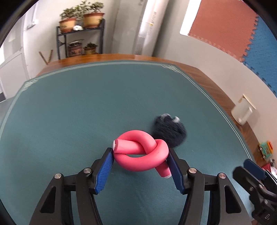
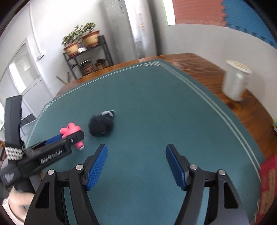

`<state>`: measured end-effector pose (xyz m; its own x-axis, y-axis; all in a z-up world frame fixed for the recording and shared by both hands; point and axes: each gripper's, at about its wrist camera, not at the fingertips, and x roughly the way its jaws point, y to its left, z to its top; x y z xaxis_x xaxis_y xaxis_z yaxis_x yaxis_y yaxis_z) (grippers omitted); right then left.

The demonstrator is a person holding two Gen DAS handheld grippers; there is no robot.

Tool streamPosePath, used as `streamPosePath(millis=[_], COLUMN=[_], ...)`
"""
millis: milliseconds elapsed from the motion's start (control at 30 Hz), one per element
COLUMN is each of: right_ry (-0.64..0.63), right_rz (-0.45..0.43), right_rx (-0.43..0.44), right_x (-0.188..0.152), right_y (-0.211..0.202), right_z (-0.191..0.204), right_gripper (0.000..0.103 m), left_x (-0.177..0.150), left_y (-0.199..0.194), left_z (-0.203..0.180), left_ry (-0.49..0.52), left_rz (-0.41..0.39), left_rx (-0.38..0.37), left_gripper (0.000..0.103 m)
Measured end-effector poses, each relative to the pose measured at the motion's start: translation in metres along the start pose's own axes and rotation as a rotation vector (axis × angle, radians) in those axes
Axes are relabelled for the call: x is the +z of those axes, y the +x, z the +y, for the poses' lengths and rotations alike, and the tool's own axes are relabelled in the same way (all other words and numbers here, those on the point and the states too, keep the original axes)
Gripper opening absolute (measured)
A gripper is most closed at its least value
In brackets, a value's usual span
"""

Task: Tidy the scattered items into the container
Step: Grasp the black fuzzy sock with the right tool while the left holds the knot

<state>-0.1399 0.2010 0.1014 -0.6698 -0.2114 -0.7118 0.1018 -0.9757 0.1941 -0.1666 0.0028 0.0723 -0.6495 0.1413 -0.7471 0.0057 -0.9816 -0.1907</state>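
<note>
Two blue ribbed pads (image 1: pixel 105 168) of the left hand-held gripper (image 1: pixel 141 166) press against either side of a pink foam roller (image 1: pixel 142 152) that is twisted into a knot, so this gripper is clamped on it. The knot sits low over the green mat (image 1: pixel 86 107), one white-capped end pointing left by the left pad, the other poking down beside the right pad. Whether it touches the mat or is lifted clear, I cannot tell.

In the right wrist view, the right hand-held gripper (image 2: pixel 136 164) hangs over bare mat with its jaws spread wide and nothing between them. It is to the right of the left one and well apart from the roller.

Just beyond the pink knot, slightly to the right, lies a dark fuzzy bundle (image 1: pixel 170 132) with a pale patch on its far side; it is blurred.

Farther right, off the mat on the brown wooden worktop (image 2: pixel 199 67), stands a translucent white container (image 2: pixel 236 81), upright, near the worktop's edge and well apart from both items.

Behind the worktop, a black shelf (image 1: pixel 80 41) holds potted plants (image 1: pixel 83 16).
</note>
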Motion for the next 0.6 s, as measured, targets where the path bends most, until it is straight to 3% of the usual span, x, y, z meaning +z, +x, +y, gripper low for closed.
streamPosePath(millis=[233, 600], right_ry=[-0.017, 0.023], right_rz=[0.042, 0.127], right_rx=[0.074, 0.148], right_x=[0.029, 0.034], right_y=[0.051, 0.100], right_z=[0.030, 0.051], right_gripper=[0.073, 0.073], left_x=[0.005, 0.002], left_y=[-0.002, -0.002], left_z=[0.022, 0.038], left_ry=[-0.058, -0.084], left_rz=[-0.014, -0.014], left_rx=[0.074, 0.155], left_gripper=[0.064, 0.063])
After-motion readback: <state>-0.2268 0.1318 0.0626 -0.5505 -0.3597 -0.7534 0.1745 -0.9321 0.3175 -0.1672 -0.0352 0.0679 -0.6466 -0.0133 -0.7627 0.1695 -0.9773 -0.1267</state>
